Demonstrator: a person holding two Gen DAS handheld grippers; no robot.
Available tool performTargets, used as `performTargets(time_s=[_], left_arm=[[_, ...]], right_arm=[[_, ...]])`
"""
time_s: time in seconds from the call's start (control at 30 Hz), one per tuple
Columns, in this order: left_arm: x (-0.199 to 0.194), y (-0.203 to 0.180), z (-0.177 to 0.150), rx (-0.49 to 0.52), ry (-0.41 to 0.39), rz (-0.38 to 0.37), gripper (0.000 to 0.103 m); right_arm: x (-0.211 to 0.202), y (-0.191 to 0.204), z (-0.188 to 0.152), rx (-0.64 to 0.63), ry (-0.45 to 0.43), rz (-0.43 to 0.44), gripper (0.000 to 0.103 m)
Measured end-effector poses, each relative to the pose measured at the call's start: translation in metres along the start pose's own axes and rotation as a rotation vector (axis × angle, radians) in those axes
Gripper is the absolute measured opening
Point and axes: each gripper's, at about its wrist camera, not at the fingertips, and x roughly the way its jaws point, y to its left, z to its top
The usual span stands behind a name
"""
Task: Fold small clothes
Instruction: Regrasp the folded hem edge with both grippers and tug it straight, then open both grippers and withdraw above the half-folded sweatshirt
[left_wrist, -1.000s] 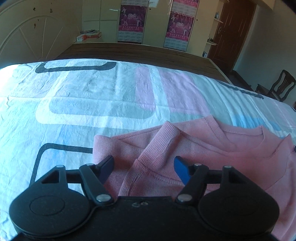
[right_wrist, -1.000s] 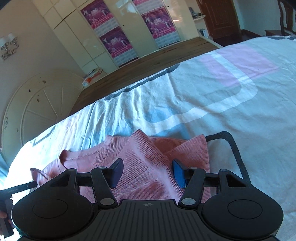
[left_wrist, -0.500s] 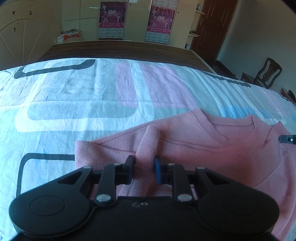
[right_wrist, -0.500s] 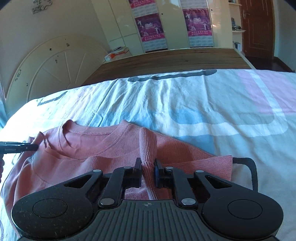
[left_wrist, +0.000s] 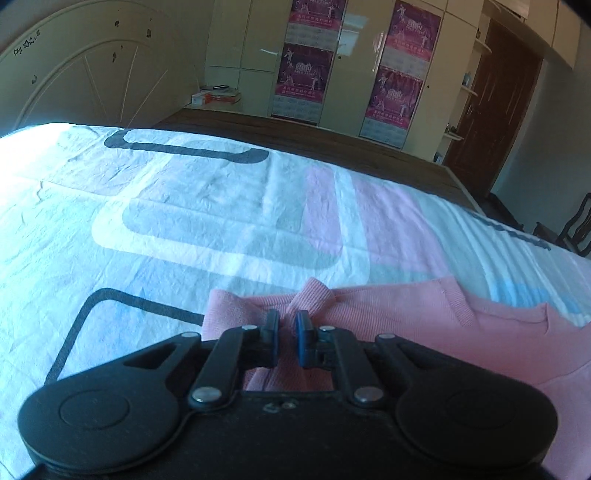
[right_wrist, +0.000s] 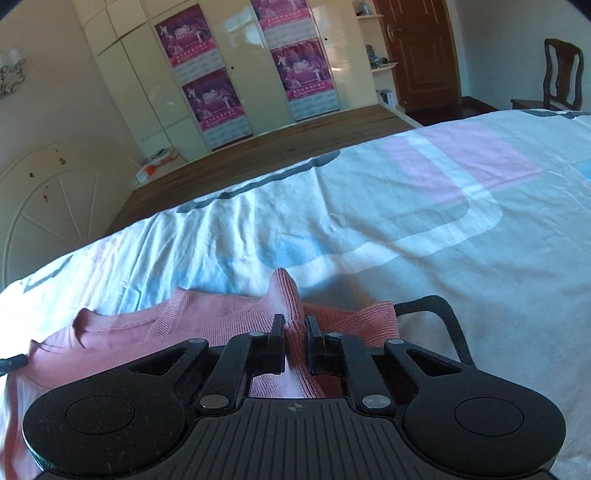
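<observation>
Cream wardrobe doors (right_wrist: 236, 70) with purple posters (left_wrist: 304, 77); dark wood floor (right_wrist: 258, 147); brown door (right_wrist: 417, 51); wooden chair (right_wrist: 561, 74); patterned bedsheet (left_wrist: 184, 221) sunlit at left.

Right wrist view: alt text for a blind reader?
The right gripper has its jaws shut on a raised pinch of the pink ribbed knit sweater, which lies on a white bedsheet with pink, blue and grey shapes. Cream wardrobes with purple posters stand behind.

Two black grippers, left (left_wrist: 287, 323) and right (right_wrist: 295, 325): silver rivets, seemingly blue pads.
</observation>
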Motion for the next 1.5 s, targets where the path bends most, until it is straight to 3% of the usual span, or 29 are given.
performTargets(time_s=[0.17, 0.27, 0.33, 0.4, 0.53, 0.67, 0.73, 0.87, 0.97, 1.03, 1.17, 1.37, 1.5], left_arm=[[0.001, -0.006, -0.006, 0.079, 0.011, 0.049, 0.016], [-0.012, -0.007, -0.004, 0.096, 0.002, 0.072, 0.03], [-0.028, -0.001, -0.003, 0.065, -0.038, 0.102, 0.052], [-0.047, 0.006, -0.004, 0.023, -0.082, 0.113, 0.059], [-0.079, 0.001, -0.012, 0.046, -0.081, 0.04, 0.059], [-0.087, -0.025, -0.035, 0.083, -0.008, -0.054, 0.059], [-0.086, -0.035, -0.048, 0.097, 0.012, -0.064, 0.059], [-0.075, -0.041, -0.071, 0.132, 0.061, -0.029, 0.059], [-0.071, -0.031, -0.083, 0.144, 0.056, 0.005, 0.061], [-0.073, -0.027, -0.085, 0.149, 0.053, 0.01, 0.061], [-0.078, -0.021, -0.083, 0.129, 0.065, 0.022, 0.061], [-0.102, -0.027, -0.087, 0.091, 0.066, 0.02, 0.059], [-0.103, -0.032, -0.097, 0.105, 0.083, 0.054, 0.061]], right_arm=[[0.007, -0.006, -0.007, 0.0, 0.01, -0.055, 0.009], [-0.002, -0.001, -0.003, -0.008, -0.008, -0.05, 0.015], [-0.018, 0.004, -0.002, -0.028, -0.046, -0.062, 0.028], [-0.034, 0.009, -0.002, -0.064, -0.084, -0.077, 0.032], [-0.056, 0.025, -0.012, -0.116, -0.09, -0.039, 0.032], [-0.058, 0.06, -0.042, -0.177, -0.017, 0.058, 0.032], [-0.055, 0.079, -0.06, -0.217, 0.016, 0.09, 0.032], [-0.054, 0.105, -0.089, -0.319, 0.037, 0.1, 0.032], [-0.048, 0.104, -0.101, -0.38, 0.056, 0.021, 0.033], [-0.045, 0.088, -0.108, -0.361, 0.059, -0.011, 0.055], [-0.051, 0.078, -0.105, -0.327, 0.071, -0.056, 0.055], [-0.084, 0.103, -0.111, -0.331, 0.003, 0.019, 0.055], [-0.085, 0.112, -0.125, -0.337, 0.042, 0.044, 0.055]])
